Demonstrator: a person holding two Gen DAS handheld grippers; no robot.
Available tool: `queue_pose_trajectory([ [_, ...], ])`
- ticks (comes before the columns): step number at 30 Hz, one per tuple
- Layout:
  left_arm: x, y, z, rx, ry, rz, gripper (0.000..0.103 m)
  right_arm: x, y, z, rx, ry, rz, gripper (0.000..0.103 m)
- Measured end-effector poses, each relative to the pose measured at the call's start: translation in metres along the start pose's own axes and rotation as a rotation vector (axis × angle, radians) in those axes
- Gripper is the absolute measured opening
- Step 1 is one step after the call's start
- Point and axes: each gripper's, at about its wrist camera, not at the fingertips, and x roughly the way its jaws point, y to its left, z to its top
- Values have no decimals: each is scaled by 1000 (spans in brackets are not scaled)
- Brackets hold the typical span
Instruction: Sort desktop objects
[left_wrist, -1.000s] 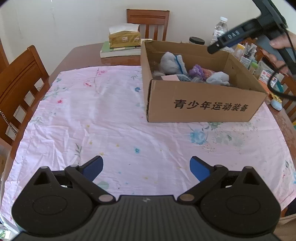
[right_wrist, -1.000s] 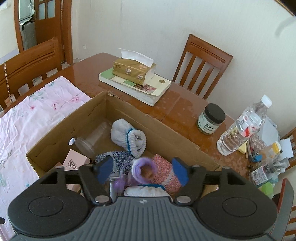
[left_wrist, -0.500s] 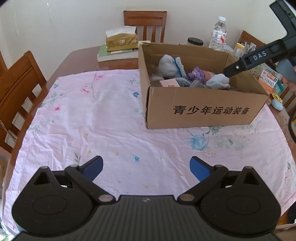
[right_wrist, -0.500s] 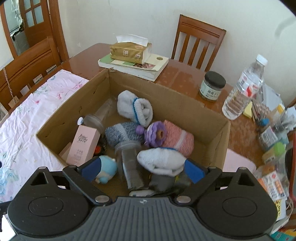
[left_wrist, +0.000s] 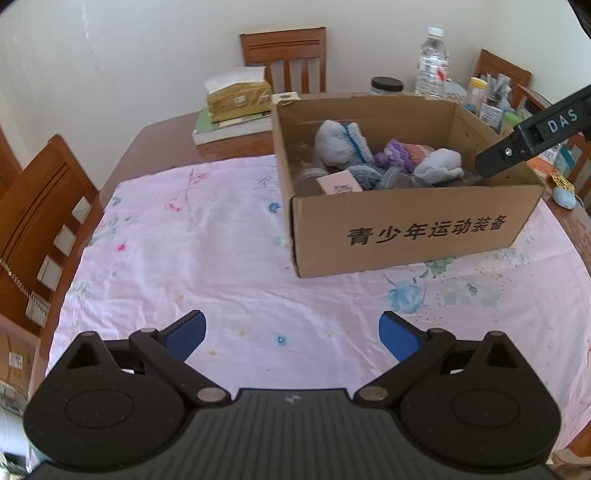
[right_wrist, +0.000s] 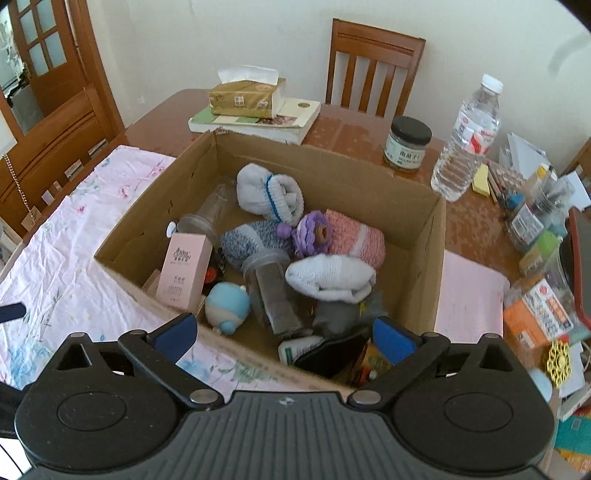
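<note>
A wooden table (left_wrist: 159, 136) carries a wrinkled pink floral cloth (left_wrist: 184, 251), and on the cloth's far right part stands an open cardboard box (left_wrist: 406, 236) printed with dark characters. A book (right_wrist: 295, 122) with a tissue pack (right_wrist: 245, 98) on top lies behind the box, and a water bottle (right_wrist: 467, 144) and a dark-lidded jar (right_wrist: 408, 144) stand beside it. Inside the box lie rolled socks, white (right_wrist: 328, 277), pink (right_wrist: 356, 240) and grey-blue (right_wrist: 247, 242), a pink carton (right_wrist: 183, 271), a blue round toy (right_wrist: 227, 304) and a purple knitted flower (right_wrist: 312, 234). The left gripper (left_wrist: 291, 334) hovers over bare cloth, jaws wide apart and empty. The right gripper (right_wrist: 282, 334) hangs over the box's near edge, its jaws opening, nothing pressed between them.
</note>
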Motion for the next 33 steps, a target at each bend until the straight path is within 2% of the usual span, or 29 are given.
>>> queue_pose_trajectory([
  [6,0,-6,12,22,-14,-3,100,-14,0,-16,127,8,15,103],
  [12,0,-9,27,0,11,-9,100,-28,7,-35,203,16,-24,103],
  [21,-3,-17,42,10,51,-15,100,-39,13,-52,263,25,-14,103],
  [33,-7,-16,50,-25,131,-34,100,-50,13,-53,307,4,-17,103],
])
